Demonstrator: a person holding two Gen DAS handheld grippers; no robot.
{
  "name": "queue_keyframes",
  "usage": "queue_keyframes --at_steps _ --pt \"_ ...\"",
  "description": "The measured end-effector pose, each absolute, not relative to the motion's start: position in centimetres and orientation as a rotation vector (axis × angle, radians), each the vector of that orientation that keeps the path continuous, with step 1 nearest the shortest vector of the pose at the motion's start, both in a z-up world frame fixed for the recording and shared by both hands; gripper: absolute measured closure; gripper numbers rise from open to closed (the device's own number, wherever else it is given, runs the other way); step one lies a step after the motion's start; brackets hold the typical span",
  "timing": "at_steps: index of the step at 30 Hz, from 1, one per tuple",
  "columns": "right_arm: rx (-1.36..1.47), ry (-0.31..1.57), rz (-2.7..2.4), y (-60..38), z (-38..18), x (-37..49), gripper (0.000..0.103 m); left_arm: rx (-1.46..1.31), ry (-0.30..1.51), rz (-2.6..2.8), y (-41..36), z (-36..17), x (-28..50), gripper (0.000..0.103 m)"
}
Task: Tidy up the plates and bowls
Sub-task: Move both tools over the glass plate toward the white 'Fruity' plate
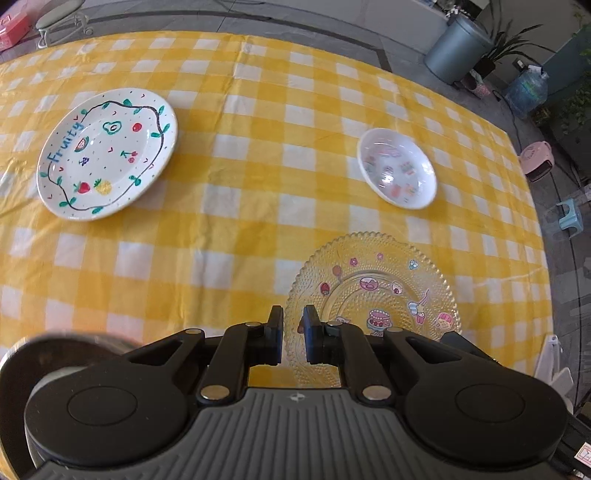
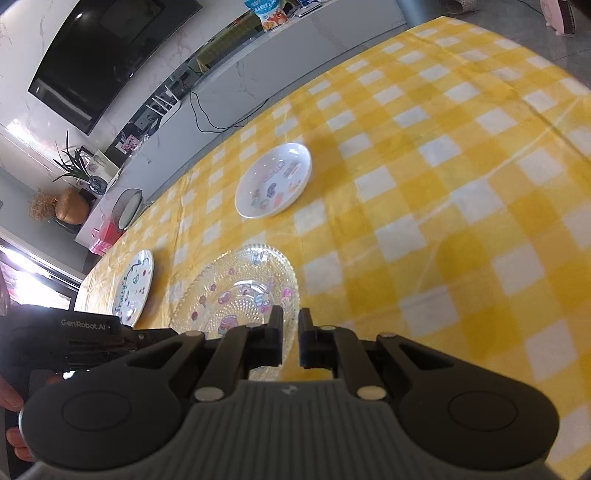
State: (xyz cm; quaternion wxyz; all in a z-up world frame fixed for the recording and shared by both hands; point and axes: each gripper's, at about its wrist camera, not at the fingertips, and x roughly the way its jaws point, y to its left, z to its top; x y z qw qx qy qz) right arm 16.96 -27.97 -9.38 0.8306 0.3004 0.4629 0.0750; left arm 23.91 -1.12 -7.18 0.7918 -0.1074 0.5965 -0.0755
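Note:
A clear glass plate [image 1: 373, 284] with cartoon stickers lies near the front of the yellow checked tablecloth [image 1: 240, 240]. My left gripper [image 1: 293, 321] is shut on its left rim. In the right wrist view my right gripper [image 2: 291, 321] is shut on the right rim of the same glass plate [image 2: 236, 291]. The left gripper's black body [image 2: 88, 332] shows at the plate's other side. A white "Fruity" plate [image 1: 107, 155] [image 2: 135, 284] lies far left. A small white bowl [image 1: 397, 168] [image 2: 273, 181] with stickers sits beyond the glass plate.
Beyond the table's far edge stand a stool [image 1: 59, 18], a grey bin [image 1: 458, 48] and a water bottle [image 1: 524, 92]. A television [image 2: 107, 51] hangs on the wall. A person's hand [image 2: 11, 398] shows at the left edge.

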Motion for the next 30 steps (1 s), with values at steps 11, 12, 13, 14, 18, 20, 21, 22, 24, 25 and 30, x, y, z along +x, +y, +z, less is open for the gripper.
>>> queue_keyframes --at_steps 11,12,13,14,18,20,21,22,24,25,30 --pt "0.621 1.035 0.176 -31.0 -8.4 10.8 0.097 -0.317 1.256 -0.160 -2.7 -6.7 17.0 0.091" --pt "0.621 1.048 0.176 -31.1 -8.8 10.3 0.097 -0.316 1.257 -0.156 -2.9 -7.0 16.5 0.091" --pt "0.622 1.061 0.176 -31.3 -9.2 9.9 0.097 -0.320 1.259 -0.153 -3.0 -7.3 15.9 0.091" --pt "0.618 1.071 0.174 -31.3 -9.4 9.5 0.097 -0.328 1.261 -0.150 -3.0 -7.6 15.5 0.091" --pt "0.573 1.089 0.160 -31.1 -9.7 9.2 0.096 -0.342 1.251 -0.128 -3.2 -8.5 14.4 0.091" --pt "0.538 1.096 0.155 -30.7 -9.8 9.3 0.096 -0.322 1.249 -0.114 -3.5 -8.9 13.9 0.091" --pt "0.520 1.101 0.156 -30.4 -9.8 9.3 0.096 -0.318 1.252 -0.109 -3.5 -9.1 13.8 0.091" --pt "0.504 1.105 0.157 -30.1 -9.9 9.4 0.096 -0.318 1.256 -0.105 -3.4 -9.4 13.7 0.092" --pt "0.477 1.112 0.157 -29.8 -10.0 9.6 0.096 -0.316 1.264 -0.101 -3.4 -9.7 13.6 0.092" --pt "0.470 1.116 0.157 -29.7 -10.0 9.6 0.096 -0.313 1.266 -0.101 -3.4 -9.9 13.5 0.091" --pt "0.423 1.136 0.150 -29.2 -10.2 9.8 0.095 -0.288 1.268 -0.108 -3.5 -10.0 13.3 0.092"
